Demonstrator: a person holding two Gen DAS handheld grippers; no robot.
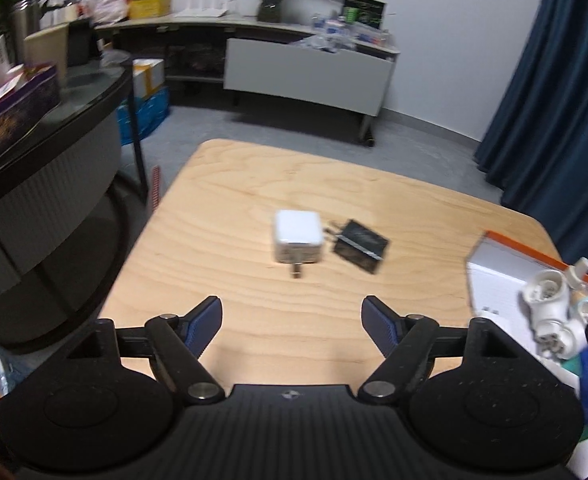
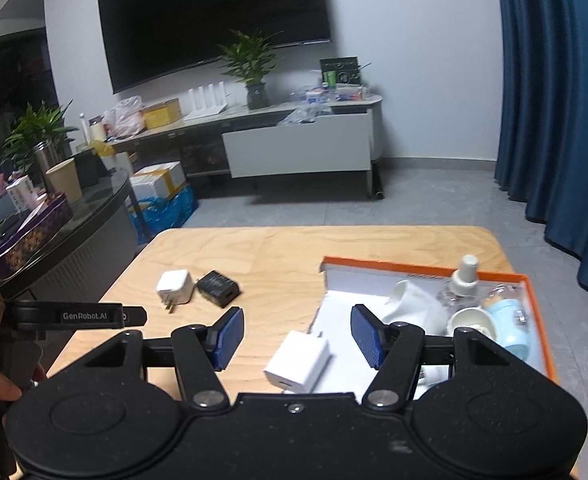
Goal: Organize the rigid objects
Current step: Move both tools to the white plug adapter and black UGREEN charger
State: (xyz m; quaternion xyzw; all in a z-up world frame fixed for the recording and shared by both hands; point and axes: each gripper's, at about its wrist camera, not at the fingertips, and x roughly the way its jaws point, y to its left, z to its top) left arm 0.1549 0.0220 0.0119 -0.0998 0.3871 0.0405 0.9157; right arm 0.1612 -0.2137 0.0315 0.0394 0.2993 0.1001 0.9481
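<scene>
A white plug charger [image 1: 297, 237] and a black charger [image 1: 360, 245] lie side by side on the wooden table [image 1: 254, 184]. My left gripper [image 1: 291, 323] is open and empty, a short way in front of them. My right gripper [image 2: 296, 335] is open and empty above a second white charger [image 2: 299, 361] lying at the left edge of the orange-rimmed white box [image 2: 422, 270]. The two chargers also show in the right wrist view: white [image 2: 175, 285], black [image 2: 219, 288]. The box also shows in the left wrist view [image 1: 498, 264].
The box holds a white adapter [image 2: 416, 306], a small bottle [image 2: 465, 276], a white cup-like piece [image 2: 472, 322] and a light blue container [image 2: 512, 320]. A dark round side table [image 1: 54, 120] stands left. A TV cabinet [image 2: 294, 140] and blue curtain [image 2: 554, 120] lie beyond.
</scene>
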